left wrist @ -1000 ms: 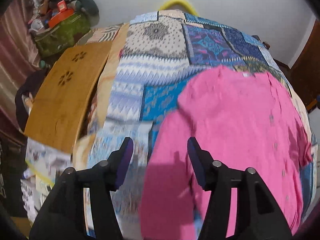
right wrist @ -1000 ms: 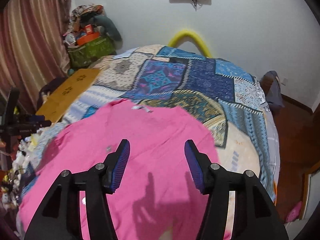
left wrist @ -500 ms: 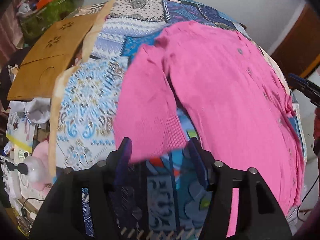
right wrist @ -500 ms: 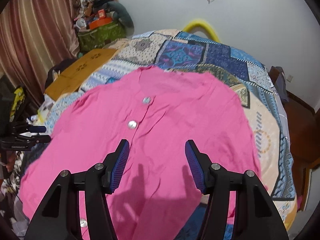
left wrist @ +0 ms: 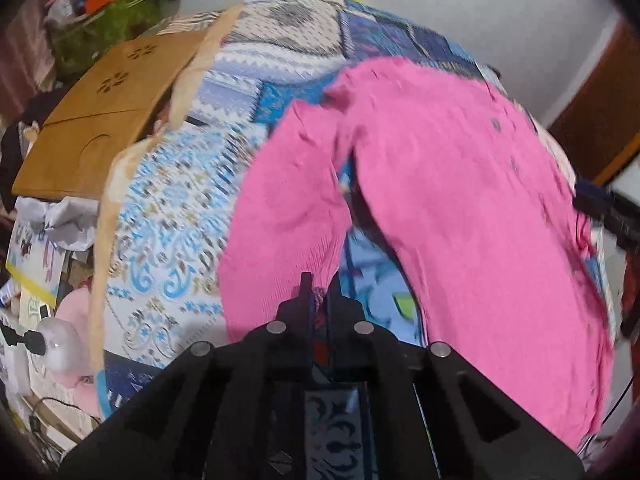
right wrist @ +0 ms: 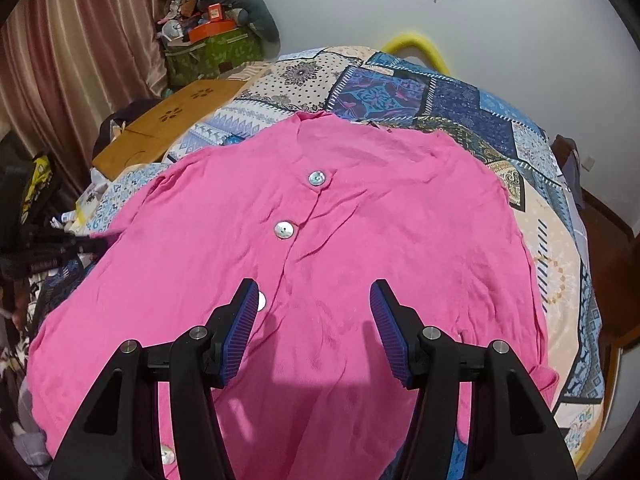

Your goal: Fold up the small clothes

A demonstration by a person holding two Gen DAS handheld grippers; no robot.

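- My left gripper (left wrist: 319,294): two black fingers drawn together, pinching the ribbed cuff of the sleeve (left wrist: 280,216); the contact itself is blurred.
- My right gripper (right wrist: 314,330): two fingers set well apart, with ridged blue pads (right wrist: 240,338), hovering over the garment's front and holding nothing.
- One pink cardigan (right wrist: 320,240): fine knit, creased, spread flat and front-up on the bed. I count four pearly round buttons (right wrist: 283,229) along its placket in the right wrist view; the third is half hidden by a finger, the fourth sits at the lower edge.
- One patchwork bedspread (right wrist: 440,96): printed squares in blue, cream and purple, under the cardigan.
- One tan wooden board (left wrist: 100,116): flat, with flower-shaped cut-outs, beside the bed.
- One yellow curved tube (right wrist: 416,46): mostly hidden behind the bed's far edge.
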